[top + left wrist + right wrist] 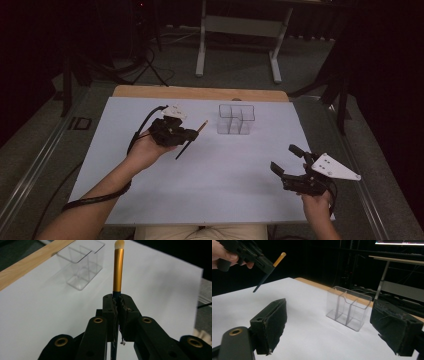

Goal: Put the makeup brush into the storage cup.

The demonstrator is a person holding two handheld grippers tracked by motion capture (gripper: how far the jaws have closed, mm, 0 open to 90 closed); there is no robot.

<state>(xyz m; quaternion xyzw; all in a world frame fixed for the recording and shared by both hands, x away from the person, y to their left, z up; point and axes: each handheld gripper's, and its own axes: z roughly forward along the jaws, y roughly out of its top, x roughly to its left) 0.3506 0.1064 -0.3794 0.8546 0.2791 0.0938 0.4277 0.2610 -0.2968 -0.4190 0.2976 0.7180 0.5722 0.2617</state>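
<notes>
Presently, brush [118, 270] is held clamped in the left gripper [117, 305] above the sheet [200, 180], short of the empty organizer [235, 119]; right gripper [292, 162] is held wide open, unloaded; insertion is outstanding.

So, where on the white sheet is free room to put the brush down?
The white sheet is bare between the left gripper and the right gripper, and along its near edge. The left part beside the person's forearm is free too. The one standing thing is the clear organizer near the far edge, close to the brush.
</notes>
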